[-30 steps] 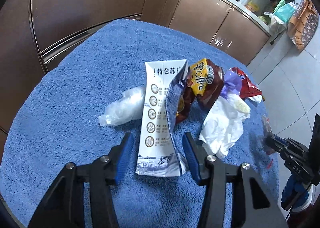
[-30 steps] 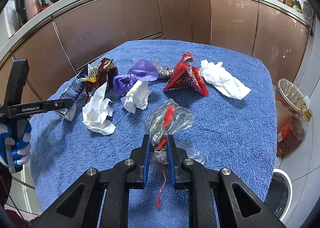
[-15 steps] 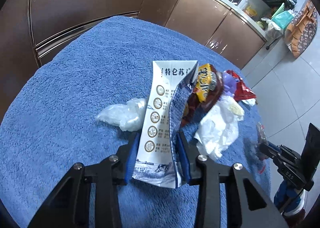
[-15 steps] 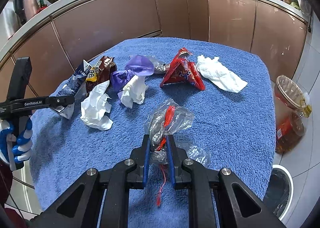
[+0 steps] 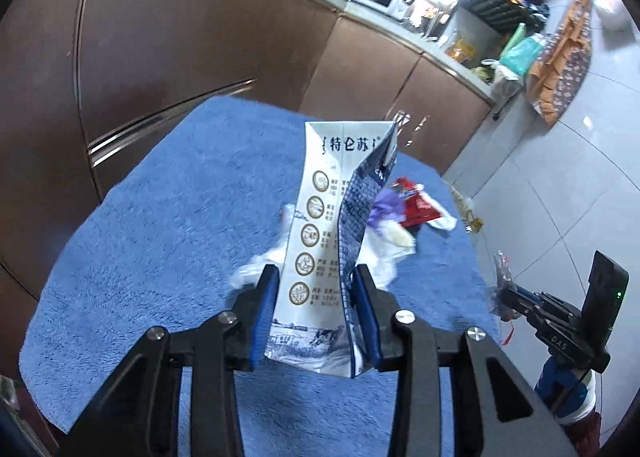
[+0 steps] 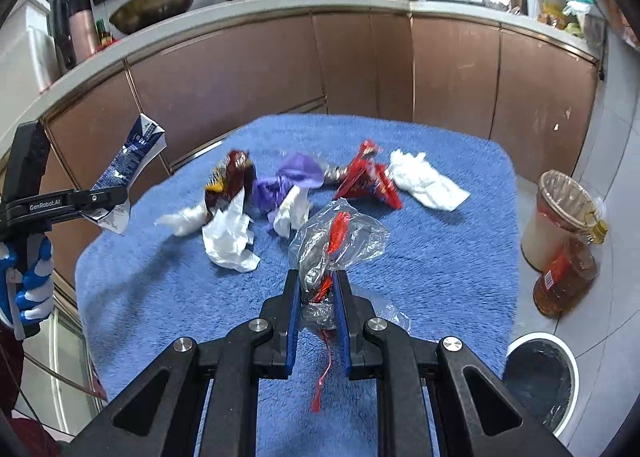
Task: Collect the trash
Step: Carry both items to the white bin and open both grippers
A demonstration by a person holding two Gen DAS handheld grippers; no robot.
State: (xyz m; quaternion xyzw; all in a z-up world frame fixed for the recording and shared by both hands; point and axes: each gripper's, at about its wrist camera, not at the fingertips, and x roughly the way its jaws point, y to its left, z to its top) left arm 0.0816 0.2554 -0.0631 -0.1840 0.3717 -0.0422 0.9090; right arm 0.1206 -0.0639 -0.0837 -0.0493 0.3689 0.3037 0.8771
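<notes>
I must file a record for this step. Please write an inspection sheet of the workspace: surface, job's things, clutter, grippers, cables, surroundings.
Surface: blue towel covers the table.
Job's things: milk carton and clear plastic bag, each lifted in a gripper.
Clutter: white tissues, purple wrapper, red wrapper, brown snack bag on the towel.
Grippers: left gripper shut on the carton; right gripper shut on the bag.
Cables: nothing seen.
Surroundings: brown cabinets; white bin and lined bin on the floor.

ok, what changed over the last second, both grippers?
Left gripper closed on the flattened milk carton and lifted it off the blue towel. Right gripper, already shut on the clear plastic bag, raised it too. The other wrappers and tissues stayed put.
</notes>
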